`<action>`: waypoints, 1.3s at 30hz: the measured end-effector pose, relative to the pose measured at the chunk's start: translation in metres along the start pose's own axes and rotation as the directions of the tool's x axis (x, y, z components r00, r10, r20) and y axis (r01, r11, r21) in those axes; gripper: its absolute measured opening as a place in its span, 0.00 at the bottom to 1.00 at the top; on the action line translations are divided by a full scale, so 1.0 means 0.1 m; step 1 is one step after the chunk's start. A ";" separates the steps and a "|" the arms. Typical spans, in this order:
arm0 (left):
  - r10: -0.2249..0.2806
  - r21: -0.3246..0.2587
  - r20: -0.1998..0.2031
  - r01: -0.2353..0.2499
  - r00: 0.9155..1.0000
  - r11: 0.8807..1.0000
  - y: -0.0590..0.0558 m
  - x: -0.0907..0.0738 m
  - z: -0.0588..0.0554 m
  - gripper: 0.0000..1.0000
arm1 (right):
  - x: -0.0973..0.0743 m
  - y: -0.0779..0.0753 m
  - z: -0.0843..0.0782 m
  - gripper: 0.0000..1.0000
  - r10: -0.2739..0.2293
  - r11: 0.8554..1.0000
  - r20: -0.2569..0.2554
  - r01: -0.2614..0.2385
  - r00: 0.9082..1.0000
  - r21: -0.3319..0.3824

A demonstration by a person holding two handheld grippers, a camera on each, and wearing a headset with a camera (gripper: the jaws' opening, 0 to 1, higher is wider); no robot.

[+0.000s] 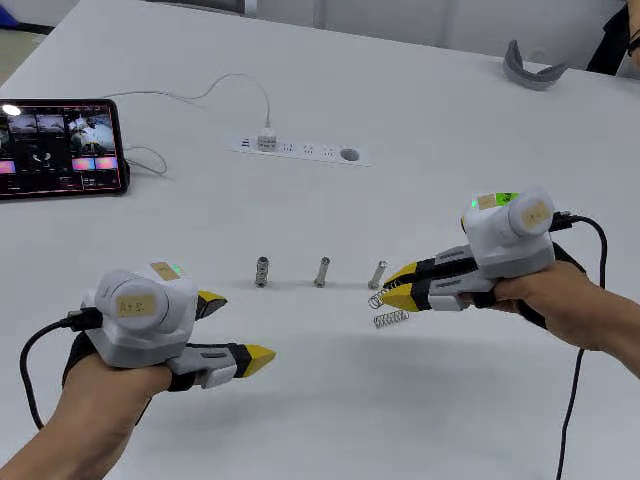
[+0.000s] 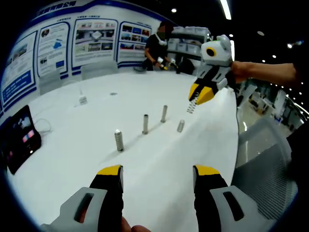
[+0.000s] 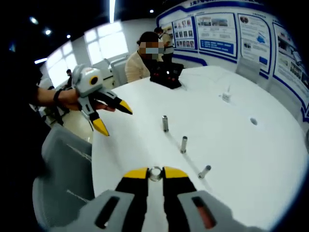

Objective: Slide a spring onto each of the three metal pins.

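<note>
My right tongs (image 1: 392,287) clamp a spring (image 3: 155,173), its axis running out past the tips. The nearest bare pin (image 1: 377,274) stands just beside them, toward the bench's (image 1: 420,400) far edge. My left tongs (image 1: 235,328) gape empty, farther off.

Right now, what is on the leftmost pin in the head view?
A spring sits around the leftmost pin, its coils hiding the shaft; only the pin's top shows. The middle pin and right pin are bare.

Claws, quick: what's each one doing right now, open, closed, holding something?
Left claw: open, holding nothing.
Right claw: closed on a spring.
</note>
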State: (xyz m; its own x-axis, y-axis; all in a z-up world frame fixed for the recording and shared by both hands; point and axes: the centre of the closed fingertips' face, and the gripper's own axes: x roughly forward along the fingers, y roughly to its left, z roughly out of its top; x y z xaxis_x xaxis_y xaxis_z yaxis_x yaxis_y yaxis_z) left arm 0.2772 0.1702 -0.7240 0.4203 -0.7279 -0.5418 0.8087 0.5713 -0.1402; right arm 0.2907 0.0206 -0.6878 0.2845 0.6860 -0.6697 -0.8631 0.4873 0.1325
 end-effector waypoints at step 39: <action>0.082 -0.075 0.032 -0.080 0.996 0.994 0.26 -0.26 -0.07 0.75 | 0.33 -0.47 0.24 0.12 -0.045 0.997 -0.068 0.041 0.997 -0.060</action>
State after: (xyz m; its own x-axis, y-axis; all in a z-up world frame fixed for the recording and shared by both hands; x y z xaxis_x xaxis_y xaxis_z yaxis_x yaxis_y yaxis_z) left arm 0.2842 0.2064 -0.7196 0.4985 -0.6901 -0.5247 0.7394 0.6545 -0.1582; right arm 0.3511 0.0338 -0.6986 0.2942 0.6249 -0.7231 -0.8742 0.4818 0.0607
